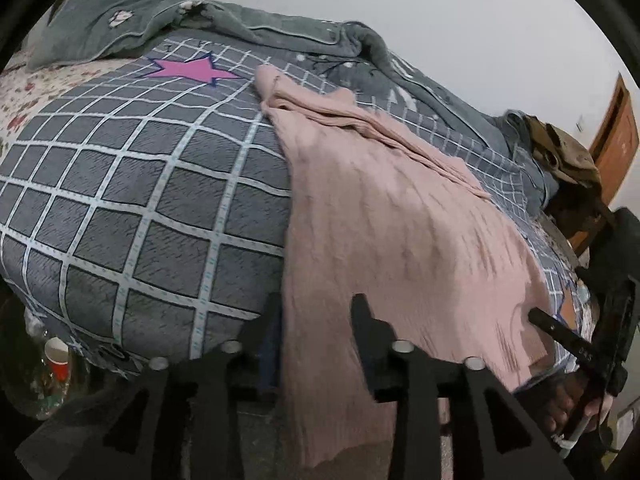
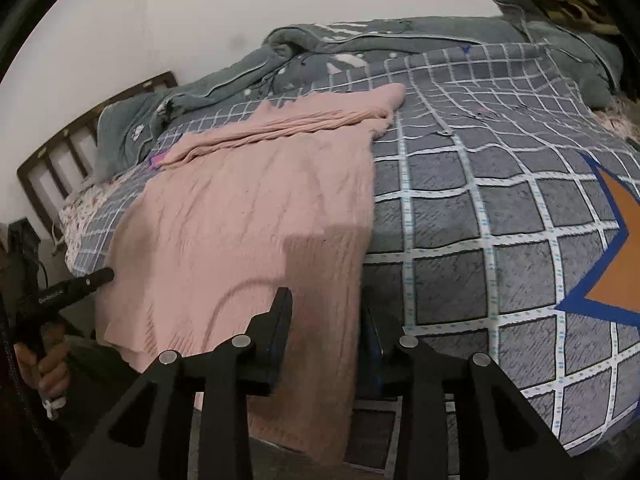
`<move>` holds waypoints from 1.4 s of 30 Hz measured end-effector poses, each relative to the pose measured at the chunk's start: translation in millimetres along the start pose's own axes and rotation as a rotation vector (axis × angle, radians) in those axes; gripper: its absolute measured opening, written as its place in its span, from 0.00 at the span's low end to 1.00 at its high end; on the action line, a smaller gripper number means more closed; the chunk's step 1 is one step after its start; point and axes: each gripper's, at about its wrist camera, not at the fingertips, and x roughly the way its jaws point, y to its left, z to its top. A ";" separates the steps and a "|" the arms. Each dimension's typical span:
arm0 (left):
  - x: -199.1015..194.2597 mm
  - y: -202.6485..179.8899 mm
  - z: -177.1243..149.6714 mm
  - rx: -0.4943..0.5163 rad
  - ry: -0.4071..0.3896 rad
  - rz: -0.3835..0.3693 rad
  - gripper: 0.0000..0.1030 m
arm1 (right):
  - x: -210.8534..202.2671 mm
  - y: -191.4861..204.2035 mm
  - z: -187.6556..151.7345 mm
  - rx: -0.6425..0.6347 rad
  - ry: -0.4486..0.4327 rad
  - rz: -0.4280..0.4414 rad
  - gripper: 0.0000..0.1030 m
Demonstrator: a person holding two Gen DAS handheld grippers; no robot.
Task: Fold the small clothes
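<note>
A pink knit sweater [image 1: 400, 216] lies spread on a grey checked bedcover [image 1: 132, 200], its hem hanging over the bed's near edge. It also shows in the right wrist view [image 2: 248, 208], with one sleeve folded across its far end [image 2: 320, 120]. My left gripper [image 1: 316, 312] has its fingers spread around the hem's left corner, the cloth lying between them. My right gripper [image 2: 326, 308] has its fingers spread around the hem's right corner in the same way. Each gripper shows in the other's view, the right one [image 1: 560, 332] and the left one [image 2: 80, 284].
A grey-green blanket [image 2: 360, 44] is bunched along the wall side of the bed. A pillow [image 1: 104, 20] lies at the head by a wooden headboard [image 2: 80, 136]. A brown garment [image 1: 564, 152] lies at the foot end. A red cup [image 1: 56, 360] stands on the floor.
</note>
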 end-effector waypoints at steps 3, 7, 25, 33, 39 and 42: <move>-3.1 -5.9 -5.0 0.018 -0.006 0.005 0.40 | 0.0 3.7 -2.6 -0.011 -0.006 -0.019 0.33; -6.1 -8.3 -8.5 0.025 -0.012 0.010 0.40 | 2.5 0.8 -7.5 0.034 0.017 -0.008 0.33; -5.2 -18.6 -16.4 0.047 -0.020 0.036 0.22 | 2.5 7.8 -9.7 0.013 0.029 -0.025 0.34; -8.8 -11.5 -16.4 -0.005 -0.014 0.009 0.08 | 0.4 1.9 -11.1 0.047 0.055 0.031 0.16; -18.1 -1.3 -10.8 -0.109 -0.019 -0.071 0.07 | -7.7 -2.9 -6.7 0.089 0.048 0.085 0.07; -29.9 1.7 -2.6 -0.158 -0.059 -0.112 0.07 | -21.3 -3.0 2.6 0.121 0.005 0.143 0.07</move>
